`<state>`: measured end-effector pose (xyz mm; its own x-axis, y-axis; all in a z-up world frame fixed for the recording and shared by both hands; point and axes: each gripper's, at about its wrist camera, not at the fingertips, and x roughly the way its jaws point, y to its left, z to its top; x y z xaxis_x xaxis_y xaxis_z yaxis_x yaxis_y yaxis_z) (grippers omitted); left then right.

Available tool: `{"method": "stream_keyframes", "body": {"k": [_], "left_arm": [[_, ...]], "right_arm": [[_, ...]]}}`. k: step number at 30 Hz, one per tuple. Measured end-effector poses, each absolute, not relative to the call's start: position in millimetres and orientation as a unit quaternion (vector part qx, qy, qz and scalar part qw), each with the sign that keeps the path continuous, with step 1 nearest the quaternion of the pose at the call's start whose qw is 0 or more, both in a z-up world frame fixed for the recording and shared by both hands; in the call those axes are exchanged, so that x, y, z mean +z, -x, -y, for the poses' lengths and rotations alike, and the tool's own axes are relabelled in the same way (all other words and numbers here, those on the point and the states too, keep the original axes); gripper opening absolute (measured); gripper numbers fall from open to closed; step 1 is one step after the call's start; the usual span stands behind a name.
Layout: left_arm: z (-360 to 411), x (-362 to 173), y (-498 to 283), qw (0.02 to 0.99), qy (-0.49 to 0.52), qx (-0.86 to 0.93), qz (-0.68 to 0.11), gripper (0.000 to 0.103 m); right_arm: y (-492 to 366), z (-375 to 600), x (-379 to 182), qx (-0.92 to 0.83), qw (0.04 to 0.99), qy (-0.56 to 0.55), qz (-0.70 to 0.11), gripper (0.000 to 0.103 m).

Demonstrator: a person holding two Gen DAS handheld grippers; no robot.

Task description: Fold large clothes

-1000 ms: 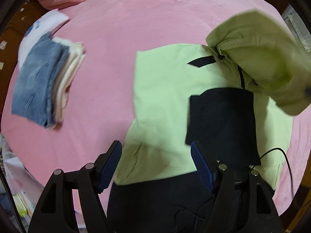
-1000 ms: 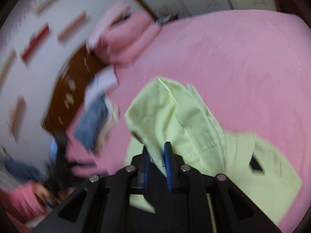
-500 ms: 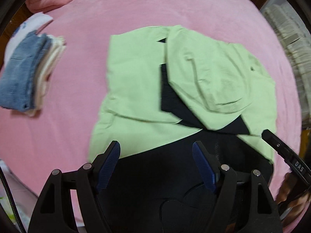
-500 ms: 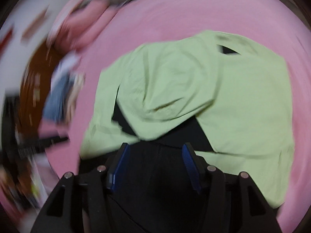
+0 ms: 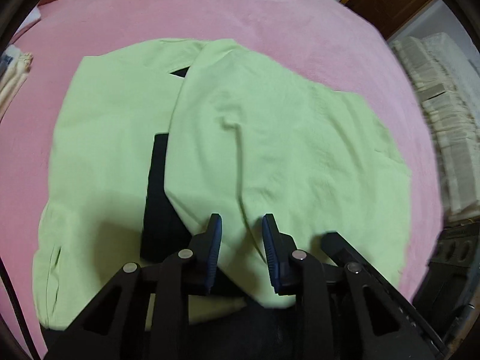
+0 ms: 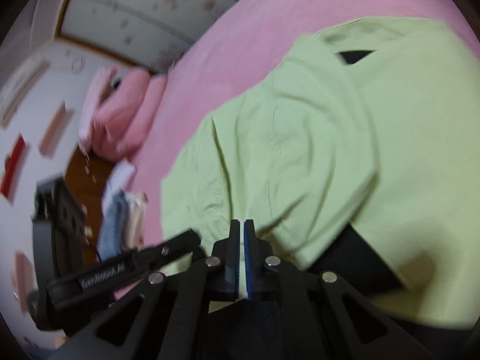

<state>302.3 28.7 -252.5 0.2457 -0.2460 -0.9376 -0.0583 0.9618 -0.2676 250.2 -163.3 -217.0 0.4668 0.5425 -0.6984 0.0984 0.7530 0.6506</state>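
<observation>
A light green garment [image 5: 270, 150] with black panels lies on the pink bed [image 5: 210, 9], its right half folded over the middle. A black panel [image 5: 159, 186] shows beside the fold. My left gripper [image 5: 241, 225] is open, its blue-padded jaws straddling a crease near the folded flap's near edge. In the right wrist view the same garment [image 6: 345, 138] fills the right side. My right gripper [image 6: 242, 225] is shut at the garment's near edge; nothing shows between its jaws. The left gripper's body [image 6: 120, 270] shows at lower left.
A stack of folded clothes [image 6: 120, 213] lies at the bed's left edge, also glimpsed in the left wrist view [image 5: 12, 72]. Pink pillows [image 6: 120, 111] sit at the head of the bed. A pale quilted pile [image 5: 444, 114] stands off the bed to the right.
The right gripper laid the raised green flap across the garment, opened, then shut again. The left gripper came down close to the flap's near edge, its jaws narrower than before.
</observation>
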Motion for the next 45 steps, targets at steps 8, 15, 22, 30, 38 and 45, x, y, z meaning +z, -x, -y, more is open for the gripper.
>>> {"method": "stream_keyframes", "body": {"k": [8,15,22,30,38,45], "left_arm": [[-52,-254,-306,0.812,-0.063,0.018,-0.580,0.017],[-39,-220,-349,0.820,0.113,-0.104,-0.551,0.019],[-5,-257,-424,0.813,0.106,-0.084,-0.566,0.019],[-21,-294,-447,0.825,0.060,-0.040,-0.561,0.014],[-3,-302,-447,0.826,0.012,-0.030,-0.563,0.014],[35,-293,-435,0.820,-0.038,-0.003,-0.571,0.014]], "right_arm": [[-262,221,-219,0.035,0.832,-0.236,-0.501,0.000],[-297,217,-184,0.115,0.830,-0.291,-0.462,0.003],[-376,157,-233,0.160,0.776,-0.334,-0.510,0.003],[-413,216,-256,0.092,0.807,-0.307,-0.496,0.000],[-391,299,-247,-0.087,0.837,-0.310,-0.441,0.000],[-379,301,-233,-0.101,0.844,-0.290,-0.439,0.003]]}}
